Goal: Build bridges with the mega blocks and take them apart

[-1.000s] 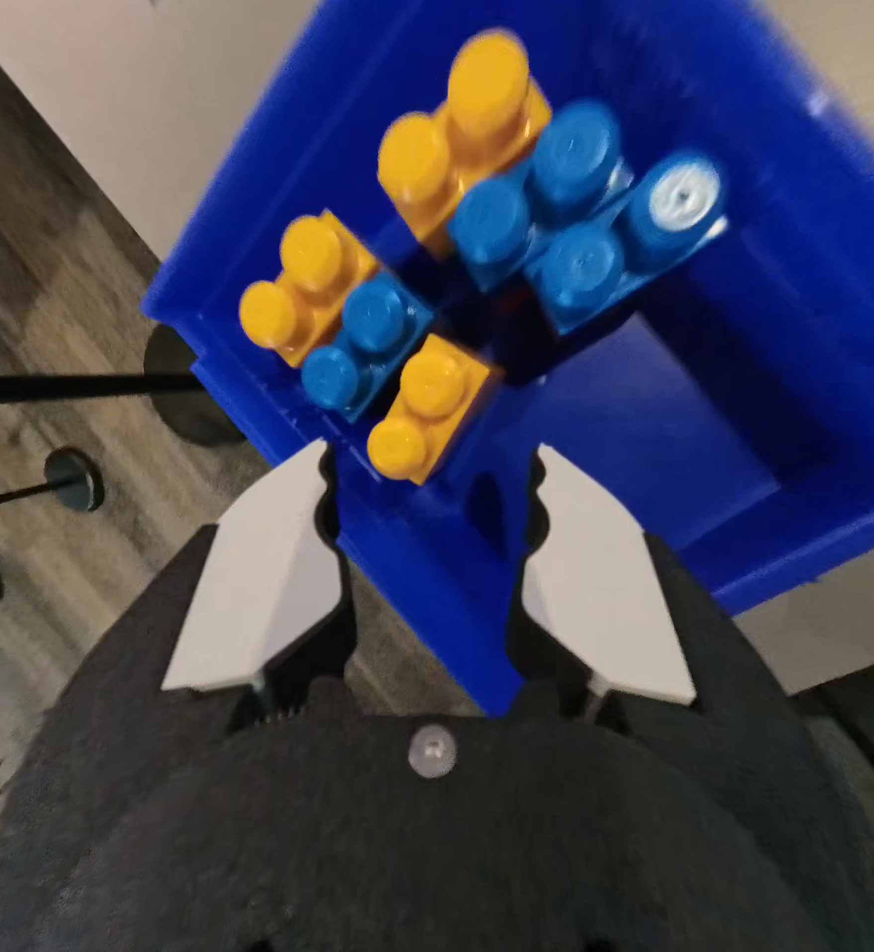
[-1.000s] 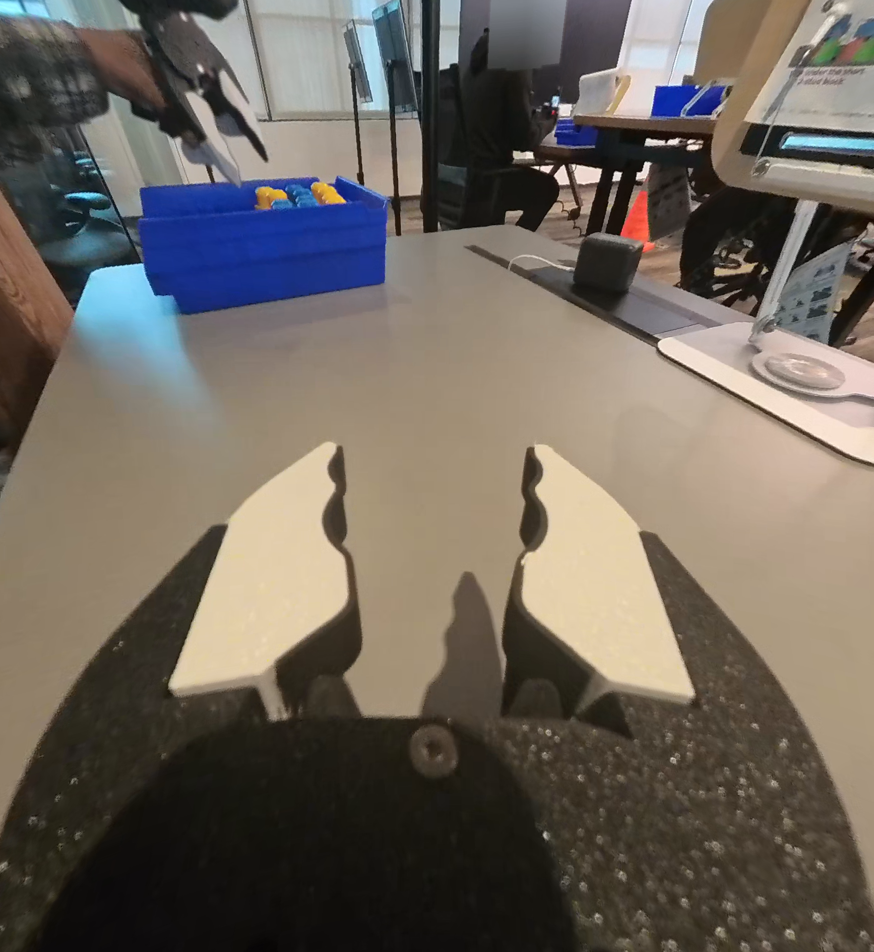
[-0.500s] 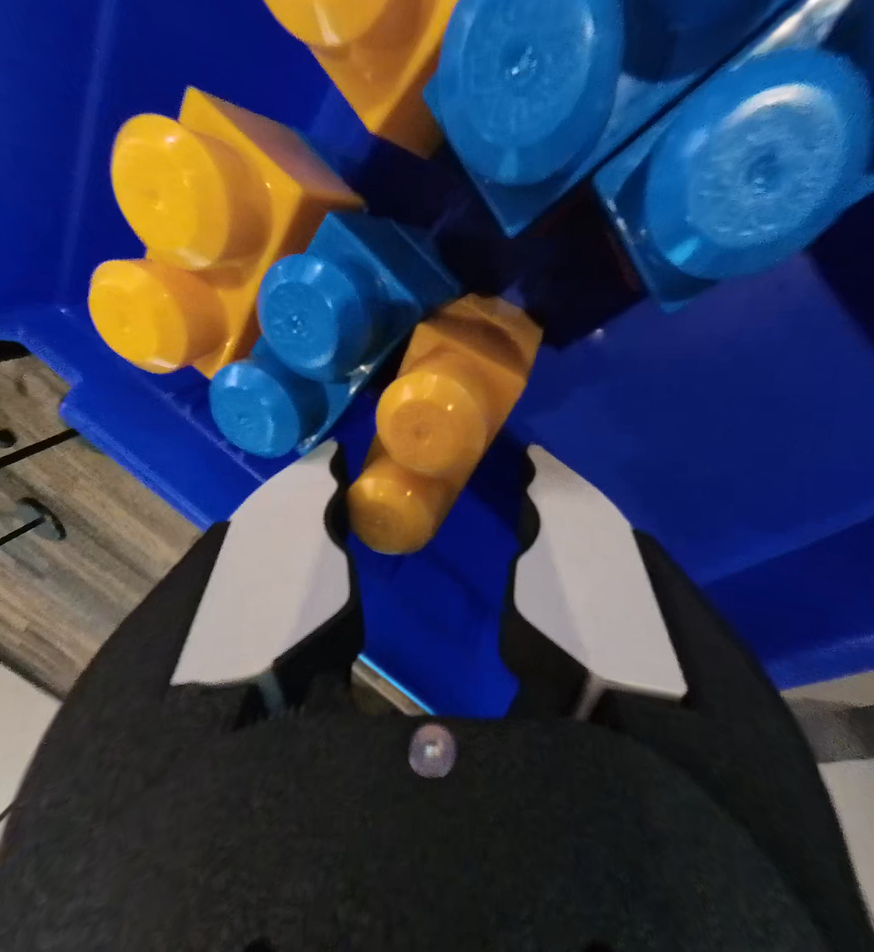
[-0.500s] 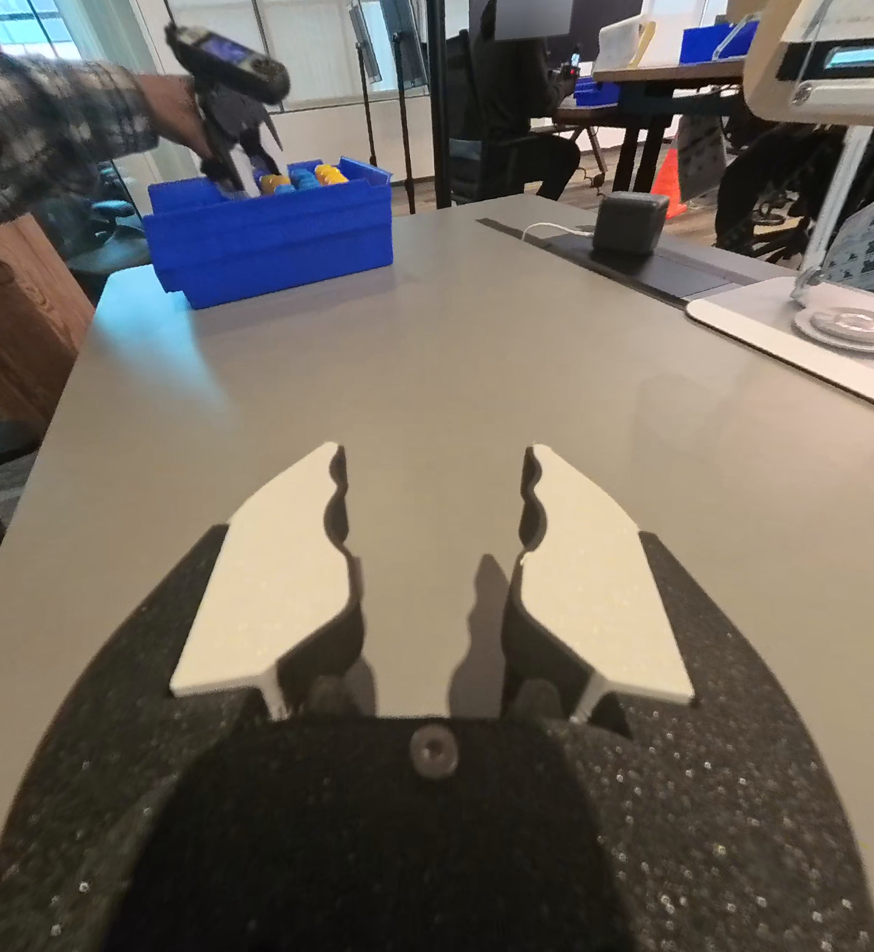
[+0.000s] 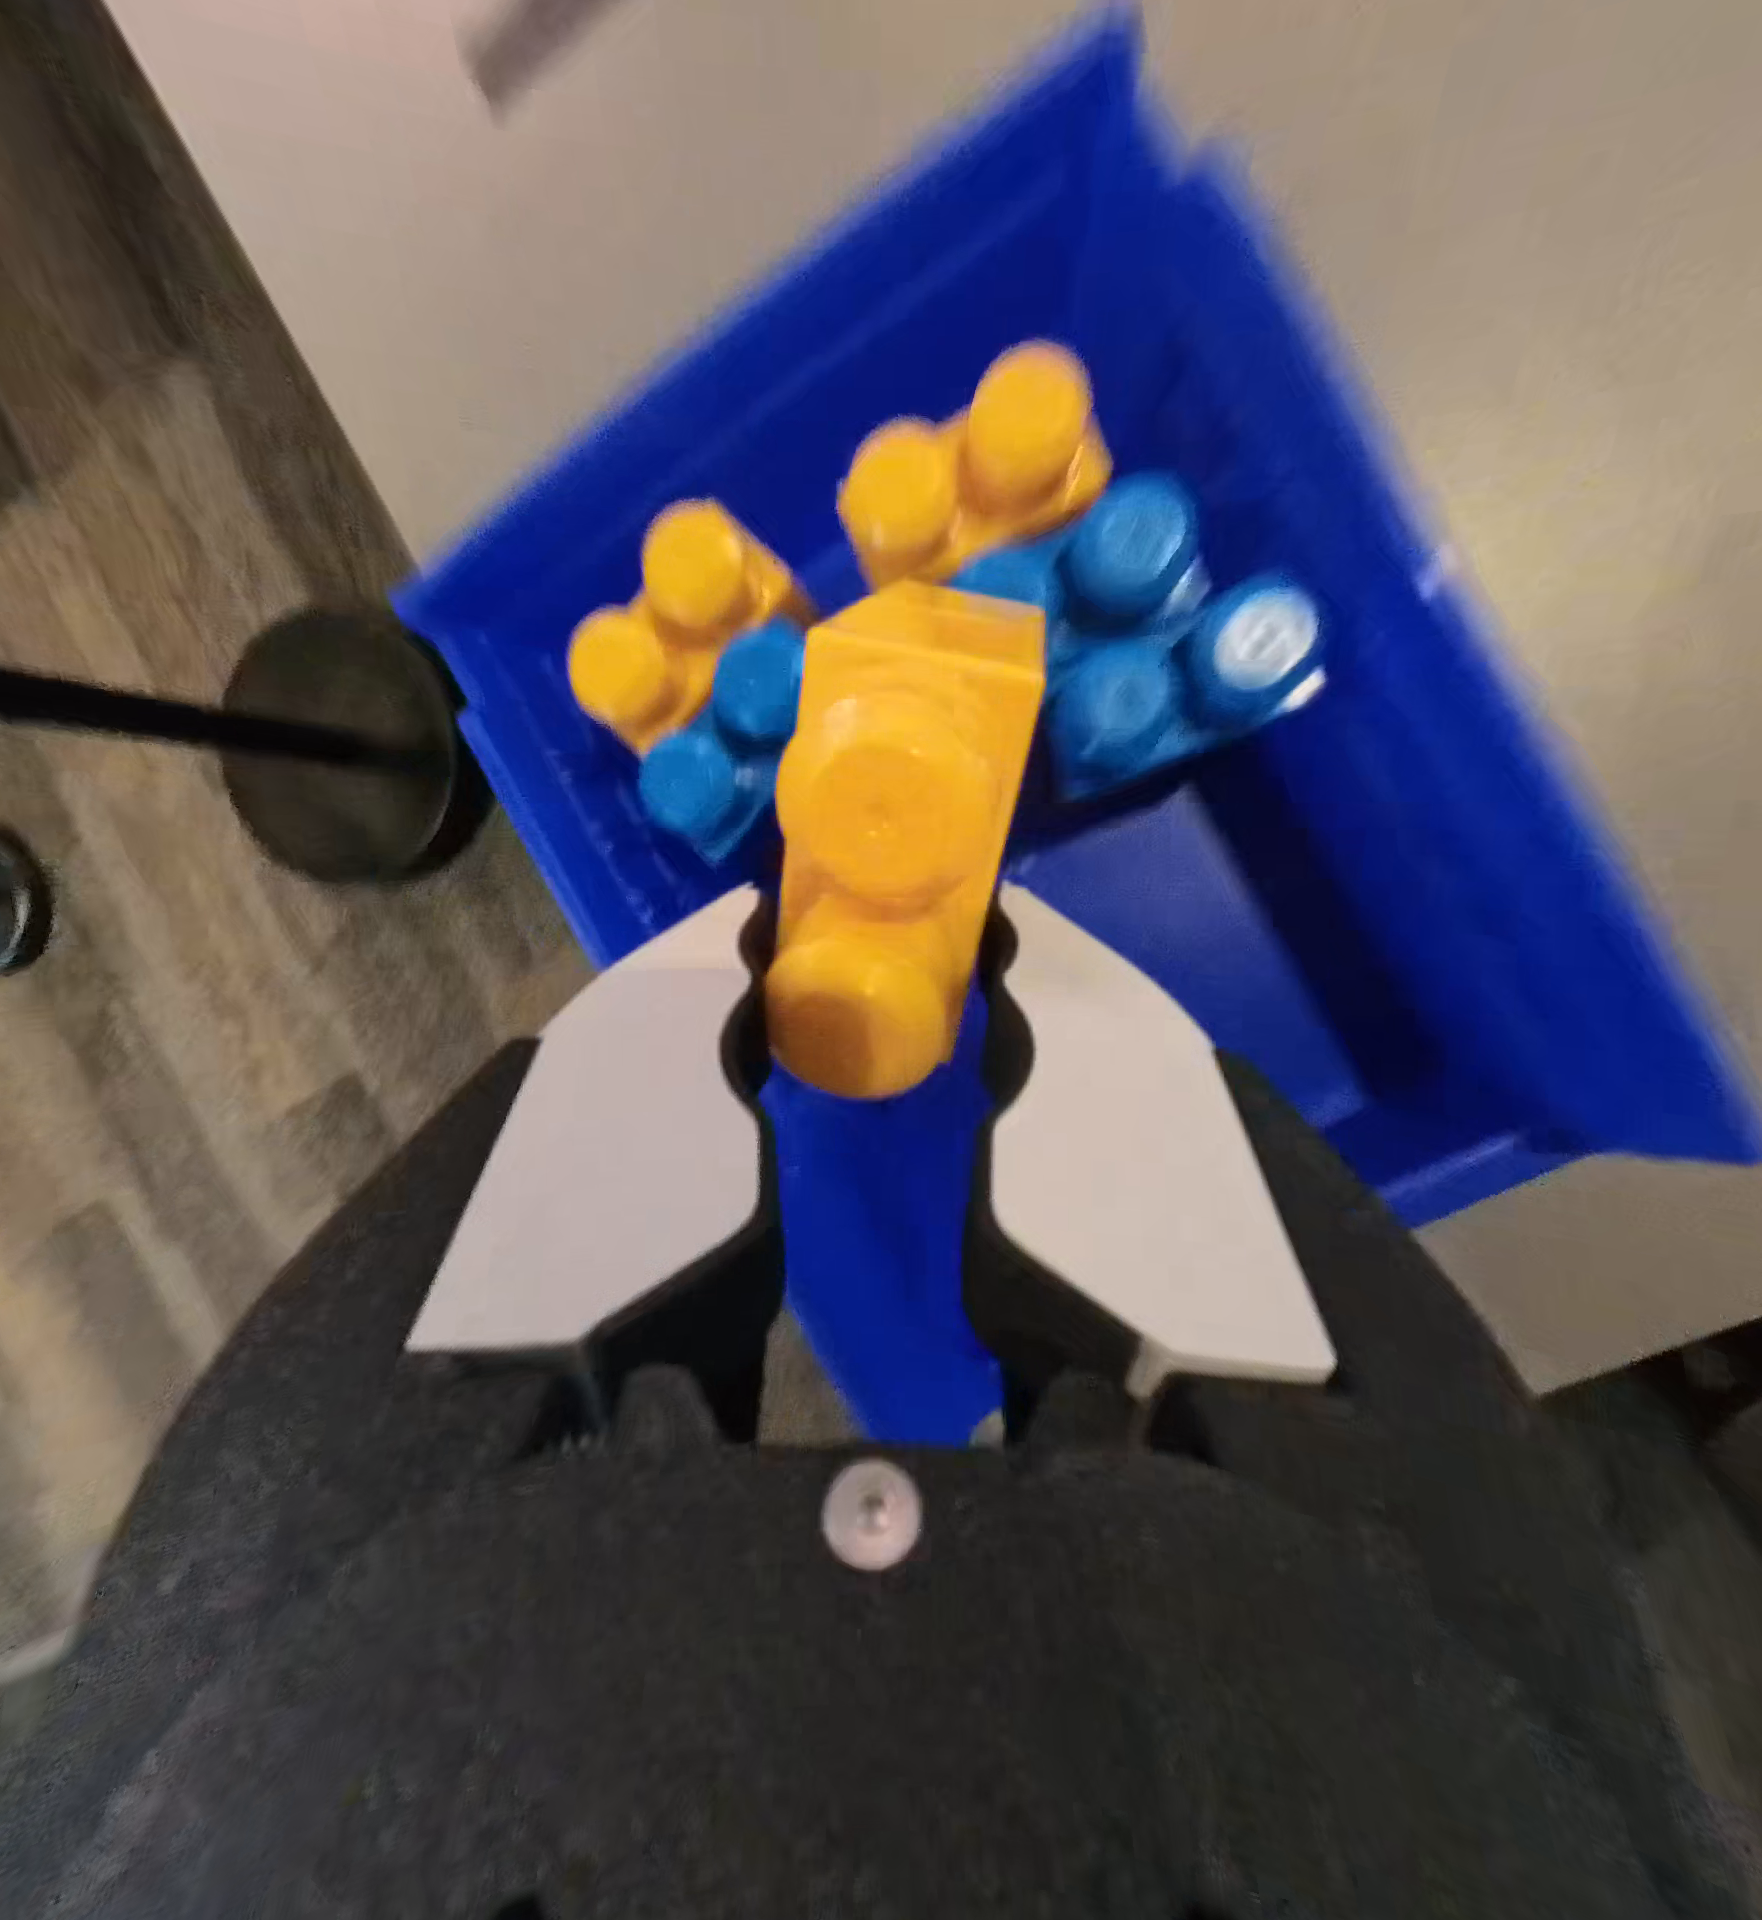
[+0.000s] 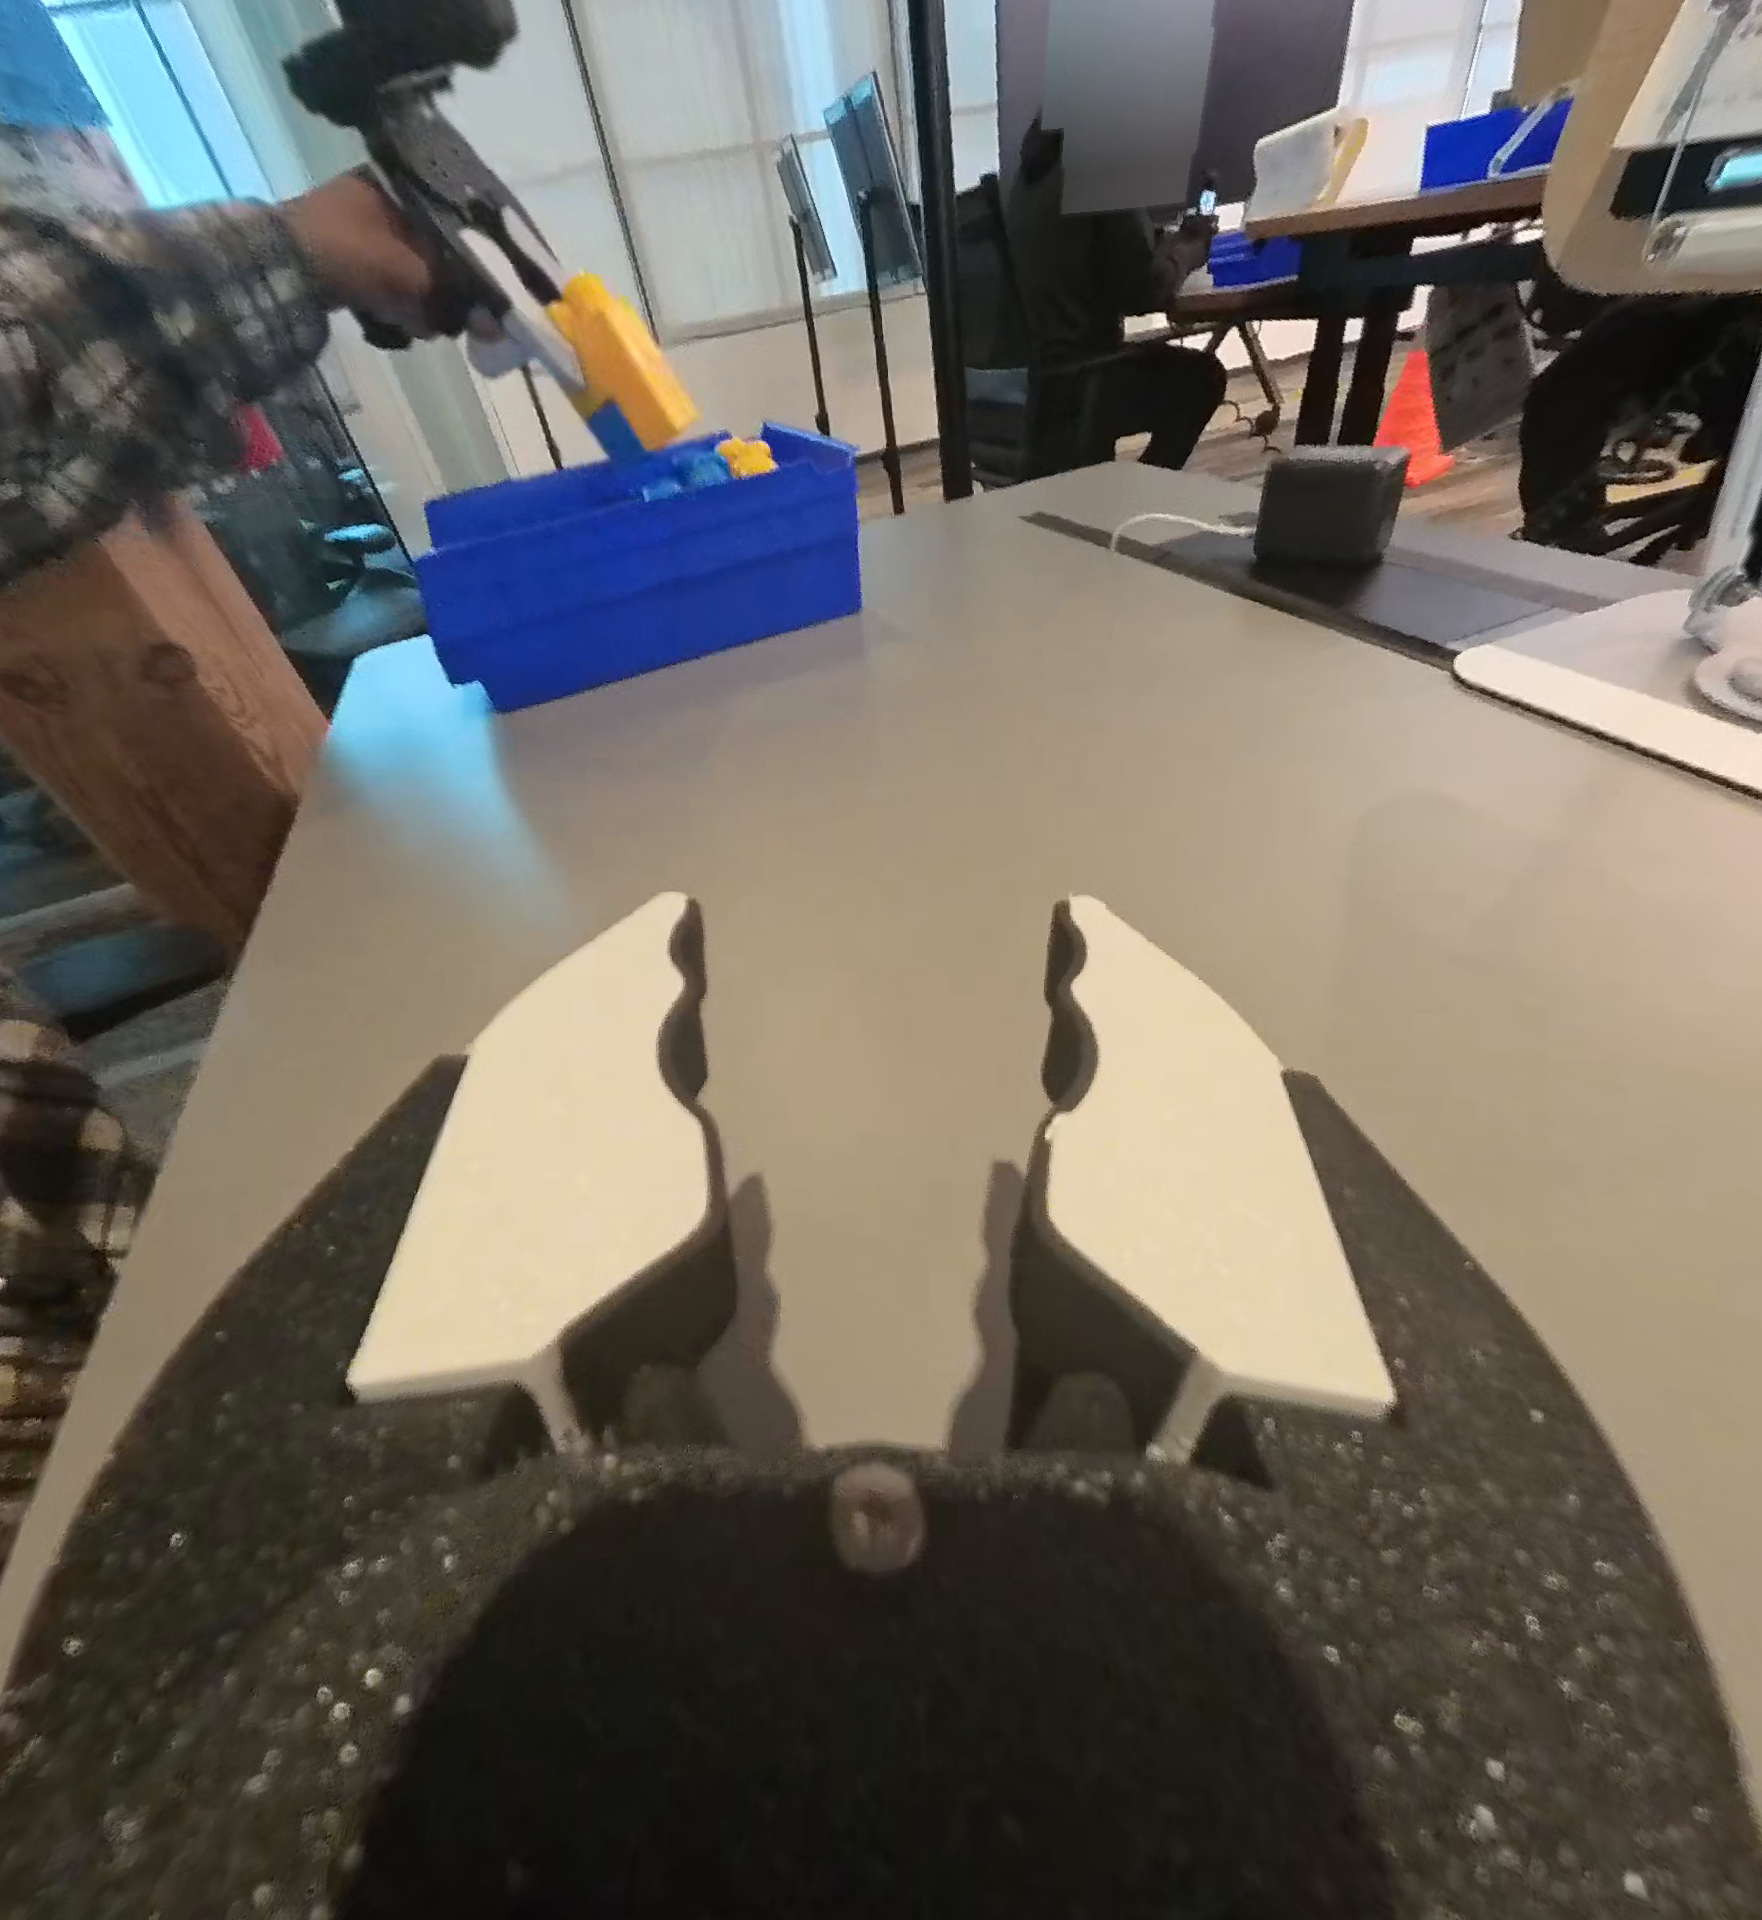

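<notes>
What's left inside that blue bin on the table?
Inside the blue bin sit several yellow blocks and blue blocks, studs up. The yellow block held in the left gripper hides some of them and part of the bin floor.

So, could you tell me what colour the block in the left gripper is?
Yellow block, clearest in the left wrist view.

yellow block (image 5: 898, 831) now up out of bin (image 5: 1376, 935), in left claw (image 5: 872, 940)
</notes>
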A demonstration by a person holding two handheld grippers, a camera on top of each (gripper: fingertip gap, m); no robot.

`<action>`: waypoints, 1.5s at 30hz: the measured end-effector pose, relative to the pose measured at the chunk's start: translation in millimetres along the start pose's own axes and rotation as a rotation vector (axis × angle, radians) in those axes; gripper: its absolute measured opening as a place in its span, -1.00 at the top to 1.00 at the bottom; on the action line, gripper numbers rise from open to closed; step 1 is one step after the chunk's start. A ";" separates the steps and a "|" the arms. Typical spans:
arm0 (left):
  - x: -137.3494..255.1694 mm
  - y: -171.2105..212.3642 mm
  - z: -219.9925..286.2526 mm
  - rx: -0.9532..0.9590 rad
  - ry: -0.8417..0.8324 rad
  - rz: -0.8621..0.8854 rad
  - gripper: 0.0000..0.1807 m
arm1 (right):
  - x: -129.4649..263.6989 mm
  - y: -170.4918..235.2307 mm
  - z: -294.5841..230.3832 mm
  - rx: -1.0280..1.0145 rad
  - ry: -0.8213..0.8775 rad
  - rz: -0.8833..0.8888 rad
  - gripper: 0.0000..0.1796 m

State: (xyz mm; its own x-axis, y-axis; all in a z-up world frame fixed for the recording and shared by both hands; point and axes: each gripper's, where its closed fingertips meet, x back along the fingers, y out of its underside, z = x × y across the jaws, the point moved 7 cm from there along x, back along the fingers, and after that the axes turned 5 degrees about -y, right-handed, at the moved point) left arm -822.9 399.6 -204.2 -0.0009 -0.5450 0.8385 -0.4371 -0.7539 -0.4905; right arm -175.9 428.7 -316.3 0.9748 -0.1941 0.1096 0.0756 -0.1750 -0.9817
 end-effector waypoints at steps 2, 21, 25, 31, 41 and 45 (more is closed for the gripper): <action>30.0 -25.4 13.3 0.066 0.060 0.205 0.58 | 1.6 -3.7 -1.0 -0.018 -0.012 0.038 0.30; -103.3 -182.3 373.8 0.124 1.179 0.795 0.58 | -36.9 -77.8 12.2 -0.098 -0.185 0.233 0.27; -113.3 -176.8 390.1 0.070 1.205 0.754 0.58 | -50.1 -60.9 12.4 -0.152 -0.231 0.174 0.24; -108.5 -170.6 398.9 0.048 1.212 0.788 0.58 | -62.4 -49.3 5.4 -0.215 -0.318 0.125 0.59; -105.1 -164.9 398.6 -0.085 1.209 0.799 0.28 | -72.9 -36.5 -8.7 -0.187 -0.382 -0.002 0.60; -101.6 -162.3 403.0 -0.116 1.236 0.807 0.59 | -74.1 -36.0 -9.7 -0.182 -0.382 -0.001 0.60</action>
State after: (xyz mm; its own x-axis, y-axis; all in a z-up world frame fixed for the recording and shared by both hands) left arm -389.5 429.4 -305.4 -0.9940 -0.0973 0.0495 -0.0135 -0.3412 -0.9399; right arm -252.9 440.0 -287.6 0.9851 0.1718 0.0116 0.0719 -0.3492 -0.9343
